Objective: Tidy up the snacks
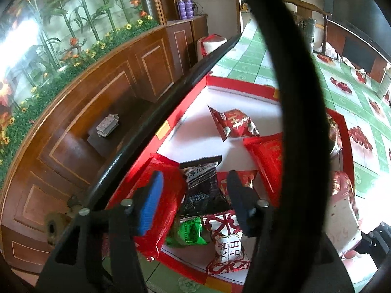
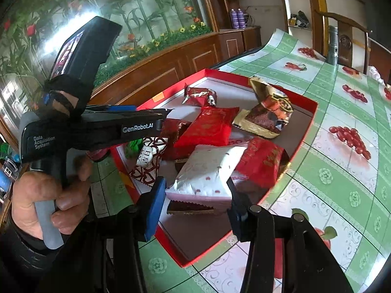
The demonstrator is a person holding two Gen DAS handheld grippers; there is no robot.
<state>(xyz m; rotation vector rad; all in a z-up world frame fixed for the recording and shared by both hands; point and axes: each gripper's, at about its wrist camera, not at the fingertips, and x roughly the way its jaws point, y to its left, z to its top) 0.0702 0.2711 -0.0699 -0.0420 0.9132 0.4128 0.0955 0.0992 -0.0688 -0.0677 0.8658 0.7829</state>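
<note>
Red box (image 2: 303, 131) holds about nine glossy snack packets, mostly red; right tongs (image 2: 195, 201) pinch one white packet (image 2: 207, 171); left tongs (image 1: 195, 195) spread.

Wood-panelled cabinet (image 2: 156, 70) runs along the wall from 9 to 12 o'clock. Above it, a glossy bamboo-and-flower mural (image 2: 136, 12) with a bright glare patch at 10 o'clock. Two purple cans (image 2: 237, 18) stand on the cabinet end at 12. Desk under a green-checked, cherry-print cloth (image 2: 342, 146). Wooden chair back (image 2: 342, 24) at 1 o'clock. Daylight, fairly bright.
</note>
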